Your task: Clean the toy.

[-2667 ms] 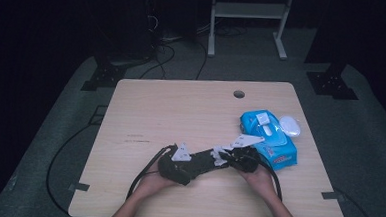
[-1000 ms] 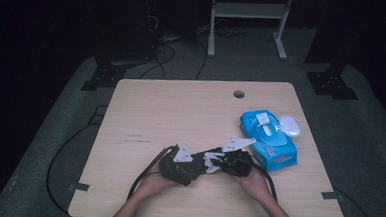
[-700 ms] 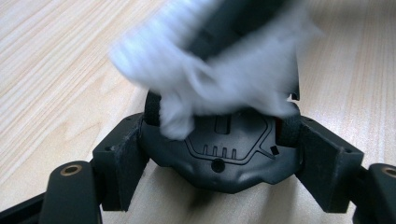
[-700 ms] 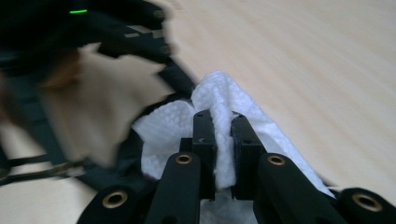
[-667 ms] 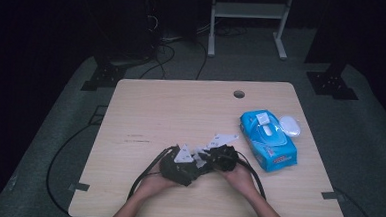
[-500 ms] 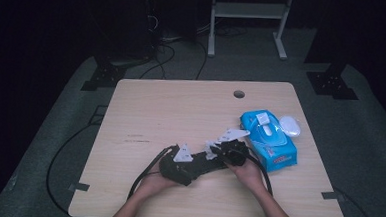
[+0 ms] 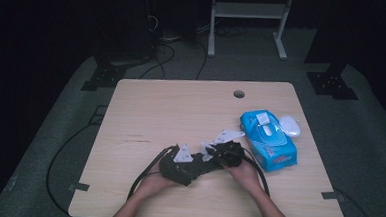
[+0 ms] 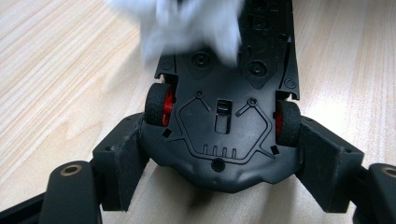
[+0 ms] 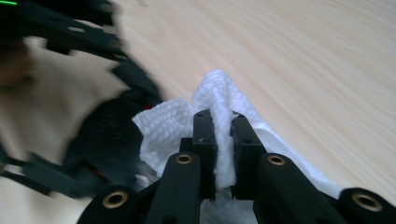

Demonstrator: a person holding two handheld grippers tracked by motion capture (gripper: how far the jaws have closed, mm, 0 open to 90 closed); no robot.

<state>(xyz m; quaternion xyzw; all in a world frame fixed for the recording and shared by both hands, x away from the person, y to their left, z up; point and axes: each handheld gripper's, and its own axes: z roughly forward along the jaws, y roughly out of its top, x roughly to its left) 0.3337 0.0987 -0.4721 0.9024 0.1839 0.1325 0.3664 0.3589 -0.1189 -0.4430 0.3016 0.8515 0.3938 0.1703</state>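
Observation:
A black toy car (image 8: 224,121) with red wheel hubs lies belly-up between the jaws of my left gripper (image 8: 224,163), which is shut on its rear end. My right gripper (image 9: 223,140) is shut on a crumpled white tissue (image 9: 219,88). The tissue (image 8: 187,23) rests blurred against the far part of the car's underside. In the high view both grippers meet near the table's front middle: the left gripper (image 7: 178,165) and the right gripper (image 7: 226,155), with the tissue (image 7: 209,150) between them. The car (image 9: 112,140) is a dark blur left of the tissue.
A blue tissue box (image 7: 268,140) lies to the right of the grippers, with a white oval object (image 7: 290,126) beside it. The wooden table (image 7: 181,108) has a cable hole (image 7: 239,94) near its far edge. Cables trail off the front left.
My right gripper slid left along the car with the tissue, then back to the right. The left gripper has held the car almost still.

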